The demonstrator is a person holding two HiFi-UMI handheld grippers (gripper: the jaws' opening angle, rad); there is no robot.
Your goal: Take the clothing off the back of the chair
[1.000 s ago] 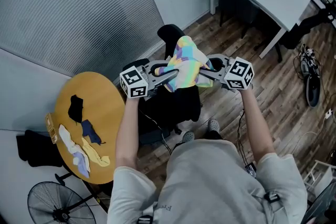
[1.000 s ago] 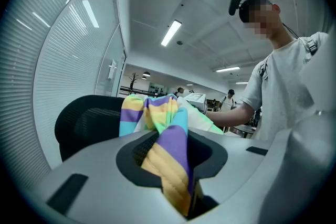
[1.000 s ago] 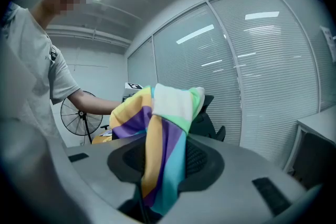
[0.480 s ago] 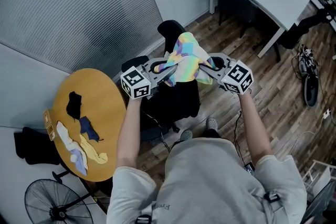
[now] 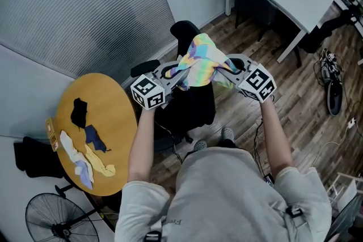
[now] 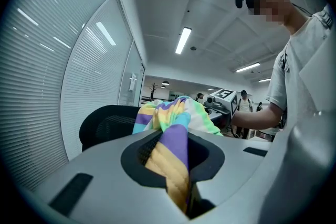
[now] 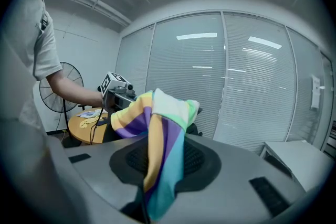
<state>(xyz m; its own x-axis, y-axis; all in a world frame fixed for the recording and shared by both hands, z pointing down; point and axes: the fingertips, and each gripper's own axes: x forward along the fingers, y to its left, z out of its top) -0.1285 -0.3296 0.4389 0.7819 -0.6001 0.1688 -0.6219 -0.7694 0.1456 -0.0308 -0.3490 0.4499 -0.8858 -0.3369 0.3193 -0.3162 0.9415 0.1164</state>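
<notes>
- Left claw (image 5: pixel 178 76): jaws pinched nearly together on a fold of the striped clothing (image 5: pixel 199 60).
- Right claw (image 5: pixel 226 69): jaws clamped narrow on the opposite edge of the same clothing.
- Clothing bunched between the two claws, humped above them.
- Black chair (image 5: pixel 190 107) sits below both claws, its back just beyond the clothing; contact between them unclear.

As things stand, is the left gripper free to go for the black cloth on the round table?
Probably not: the left gripper is shut on the striped garment, which the right gripper also grips.
</notes>
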